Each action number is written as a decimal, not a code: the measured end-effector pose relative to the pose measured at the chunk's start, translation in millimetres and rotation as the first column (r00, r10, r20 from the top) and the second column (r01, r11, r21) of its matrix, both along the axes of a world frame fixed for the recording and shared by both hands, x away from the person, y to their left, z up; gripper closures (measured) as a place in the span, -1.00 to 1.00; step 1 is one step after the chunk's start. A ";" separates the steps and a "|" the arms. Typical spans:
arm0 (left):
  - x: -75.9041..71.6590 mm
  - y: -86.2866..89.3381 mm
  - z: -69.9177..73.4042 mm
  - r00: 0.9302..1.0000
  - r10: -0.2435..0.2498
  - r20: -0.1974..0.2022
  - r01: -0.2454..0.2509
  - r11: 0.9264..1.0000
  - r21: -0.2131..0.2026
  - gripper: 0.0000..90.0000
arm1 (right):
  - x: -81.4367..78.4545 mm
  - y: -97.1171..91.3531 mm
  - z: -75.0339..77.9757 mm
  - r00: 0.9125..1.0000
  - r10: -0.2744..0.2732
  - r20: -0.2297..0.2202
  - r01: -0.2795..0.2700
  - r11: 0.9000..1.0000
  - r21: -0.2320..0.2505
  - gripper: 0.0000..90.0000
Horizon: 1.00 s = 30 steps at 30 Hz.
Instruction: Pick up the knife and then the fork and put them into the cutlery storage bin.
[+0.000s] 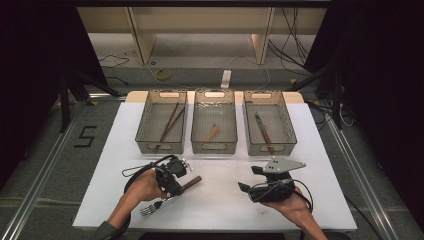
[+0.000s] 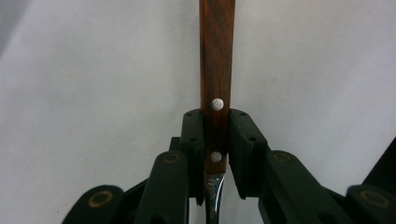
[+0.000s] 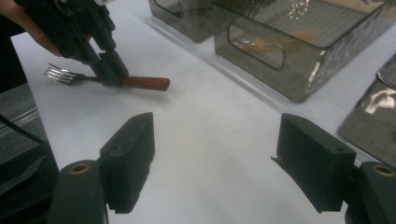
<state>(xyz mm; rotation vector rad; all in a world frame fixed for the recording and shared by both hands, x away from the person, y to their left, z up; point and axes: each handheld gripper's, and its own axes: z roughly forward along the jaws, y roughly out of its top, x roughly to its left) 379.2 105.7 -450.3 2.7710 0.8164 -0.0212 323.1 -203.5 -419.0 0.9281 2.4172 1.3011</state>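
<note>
Your left gripper (image 1: 176,186) is clenched on the wooden handle of the fork (image 1: 170,196), which lies low over the white bench (image 1: 220,200) near its front edge, tines toward you. Your right gripper (image 3: 219,158) hangs released, jaws wide with nothing between them. Beyond stand three mesh bins (image 1: 214,149).
</note>
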 end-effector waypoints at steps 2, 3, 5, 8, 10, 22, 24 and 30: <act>-1.5 -1.8 0.9 1.000 -0.007 -0.002 0.007 1.000 -0.005 0.70 | -1.5 3.3 0.0 1.000 0.009 0.003 -0.009 1.000 0.000 -0.36; -2.2 -2.5 1.9 1.000 -0.013 -0.004 0.013 1.000 -0.007 0.70 | -2.1 4.4 -0.1 1.000 0.016 0.003 -0.016 1.000 -0.005 -0.36; -3.8 -4.0 4.3 1.000 -0.014 0.001 0.014 1.000 -0.016 0.70 | -3.1 6.8 -0.3 1.000 0.023 0.002 -0.023 1.000 -0.006 -0.36; -5.9 -6.3 6.4 1.000 -0.015 -0.003 0.015 1.000 -0.020 0.70 | -4.4 11.1 -0.8 0.999 0.039 0.006 -0.039 0.999 -0.008 -0.36; -7.2 -8.2 7.0 1.000 -0.027 -0.005 0.027 0.999 -0.020 0.70 | -6.9 15.3 -0.4 0.998 0.055 0.011 -0.055 0.998 -0.013 -0.36; -17.2 -24.9 11.5 0.996 -0.078 -0.033 0.076 0.996 -0.050 0.70 | -29.9 54.3 -4.3 0.971 0.206 0.119 -0.190 0.973 -0.133 -0.37; -18.6 -27.4 11.7 0.995 -0.091 -0.034 0.089 0.995 -0.044 0.70 | -33.2 60.4 -6.2 0.961 0.233 0.150 -0.205 0.961 -0.183 -0.37; -23.3 -37.8 13.3 0.991 -0.120 -0.051 0.117 0.992 -0.051 0.70 | -39.7 75.1 -12.4 0.934 0.291 0.207 -0.229 0.932 -0.281 -0.36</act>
